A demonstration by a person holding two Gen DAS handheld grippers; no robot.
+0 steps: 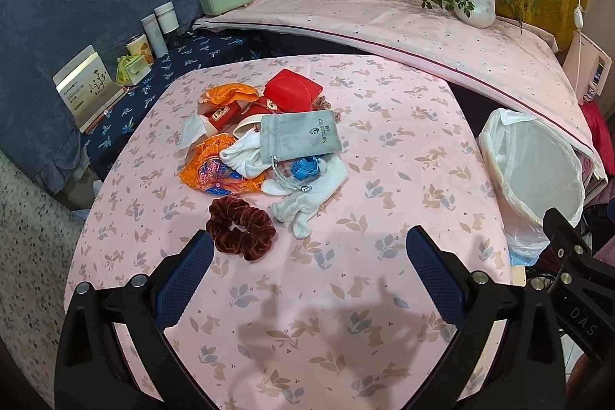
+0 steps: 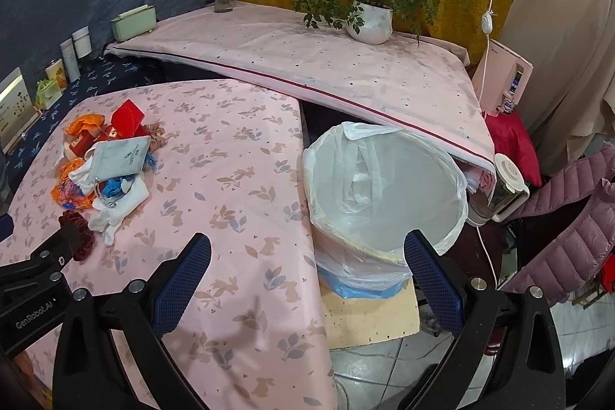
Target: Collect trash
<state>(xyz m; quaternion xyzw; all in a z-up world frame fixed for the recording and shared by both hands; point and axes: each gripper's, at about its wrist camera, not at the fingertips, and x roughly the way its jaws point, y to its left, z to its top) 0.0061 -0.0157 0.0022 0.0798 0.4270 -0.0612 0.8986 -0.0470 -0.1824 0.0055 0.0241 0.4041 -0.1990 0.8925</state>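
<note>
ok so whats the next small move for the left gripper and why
Probably ease the left gripper forward and down toward the orange wrapper at the pile's near left edge. Both grippers are open and empty, the lined bin beside the table holds no trash yet, and the scrunchie lying nearer looks like a keepsake, not trash.

The surface (image 1: pixel 403 148) wears a pink cloth printed with leaves and rabbits. Toward its far left corner lies a loose heap: a red pouch (image 1: pixel 294 91), orange wrappers (image 1: pixel 215 171), a grey drawstring bag (image 1: pixel 300 137), white socks (image 1: pixel 303 198) and a scrap of blue packaging (image 1: pixel 305 168), overlapping one another. A dark red velvet scrunchie (image 1: pixel 240 227) lies just beside the heap, on the near side. The right half and near edge carry nothing but shadows.
</note>
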